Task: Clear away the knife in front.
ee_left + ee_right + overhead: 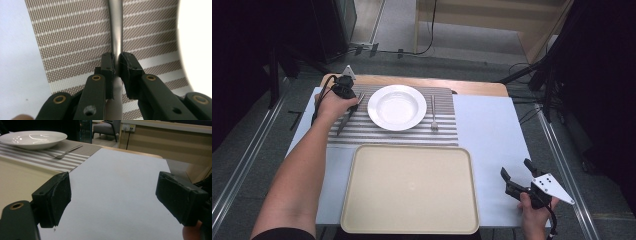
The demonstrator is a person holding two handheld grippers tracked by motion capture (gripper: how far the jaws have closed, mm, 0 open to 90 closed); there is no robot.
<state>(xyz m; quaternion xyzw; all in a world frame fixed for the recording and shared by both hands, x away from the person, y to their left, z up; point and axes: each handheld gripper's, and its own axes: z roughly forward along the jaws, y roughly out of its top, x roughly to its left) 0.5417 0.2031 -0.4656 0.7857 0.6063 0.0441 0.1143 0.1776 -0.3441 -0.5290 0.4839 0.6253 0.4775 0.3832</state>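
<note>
Right now the left gripper [117,65] has its two black jaws pinched narrow on the handle of a metal knife [116,30], which lies on the striped placemat [75,37] just left of the white plate [396,106]. A fork [433,114] rests on the mat at the plate's other side, and a beige tray [409,189] sits in front of the mat. Well apart, at the table's [492,130] near right corner, the right gripper [112,200] hovers with its jaws wide and nothing between them.
</note>
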